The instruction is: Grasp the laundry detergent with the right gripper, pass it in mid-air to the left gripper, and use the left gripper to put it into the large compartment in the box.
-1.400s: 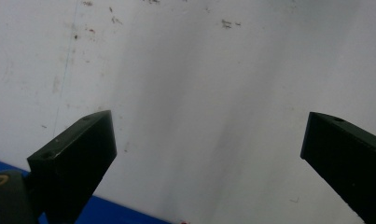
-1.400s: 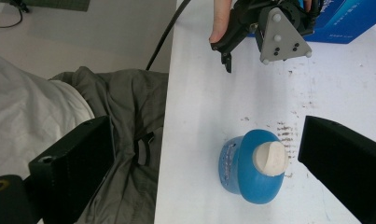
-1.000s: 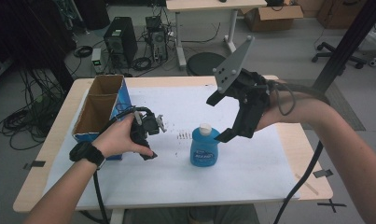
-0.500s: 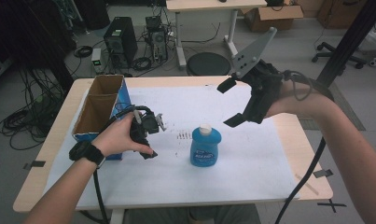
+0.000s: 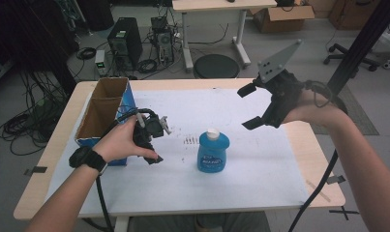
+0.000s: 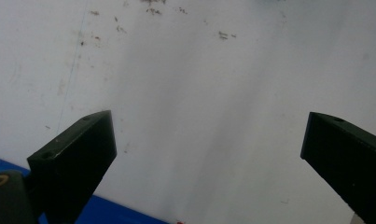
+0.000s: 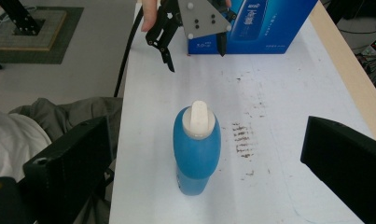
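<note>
One blue bottle (image 5: 213,153) stands upright on the table (image 5: 260,188).
It has a white cap (label facing front); left gripper (image 5: 156,140) and right gripper (image 5: 248,106) are both spread apart, empty.

Blue bottle (image 5: 213,152) with white flip cap (image 7: 198,116) is standing upright near the middle of the white-covered table (image 5: 260,179), label facing the person's side, touching nothing. Dark smudge marks (image 7: 242,133) are sitting just beside it.
</note>
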`<state>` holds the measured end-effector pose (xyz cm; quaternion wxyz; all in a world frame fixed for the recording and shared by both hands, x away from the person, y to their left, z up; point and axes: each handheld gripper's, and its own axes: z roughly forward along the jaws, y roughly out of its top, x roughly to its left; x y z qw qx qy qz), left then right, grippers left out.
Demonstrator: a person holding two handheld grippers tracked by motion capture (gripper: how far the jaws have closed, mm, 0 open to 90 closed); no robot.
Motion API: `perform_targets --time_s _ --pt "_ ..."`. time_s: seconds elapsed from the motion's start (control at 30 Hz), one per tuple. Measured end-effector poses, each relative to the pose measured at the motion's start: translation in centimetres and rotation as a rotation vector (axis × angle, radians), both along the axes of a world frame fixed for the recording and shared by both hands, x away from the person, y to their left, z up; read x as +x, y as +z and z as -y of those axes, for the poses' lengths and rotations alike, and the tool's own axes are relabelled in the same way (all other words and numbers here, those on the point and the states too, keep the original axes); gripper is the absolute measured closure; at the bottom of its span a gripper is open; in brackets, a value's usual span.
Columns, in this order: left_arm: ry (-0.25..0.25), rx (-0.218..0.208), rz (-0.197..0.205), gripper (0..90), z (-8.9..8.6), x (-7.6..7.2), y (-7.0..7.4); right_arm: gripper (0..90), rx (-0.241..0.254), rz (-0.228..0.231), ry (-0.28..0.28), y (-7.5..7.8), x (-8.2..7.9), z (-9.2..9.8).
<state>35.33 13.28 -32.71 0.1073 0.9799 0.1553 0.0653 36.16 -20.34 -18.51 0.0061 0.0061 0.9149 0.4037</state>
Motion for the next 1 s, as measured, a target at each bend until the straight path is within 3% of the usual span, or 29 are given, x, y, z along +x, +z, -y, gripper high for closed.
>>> perform_targets --time_s 0.43,1.0 --pt "-0.006 0.005 0.004 4.0 0.2 -0.2 0.1 1.5 0.089 -0.043 -0.034 -4.3 0.6 2.0" --pt "-0.001 0.003 0.0 4.0 -0.1 -0.4 -0.1 0.7 0.177 -0.087 -0.089 -9.8 1.2 2.2"
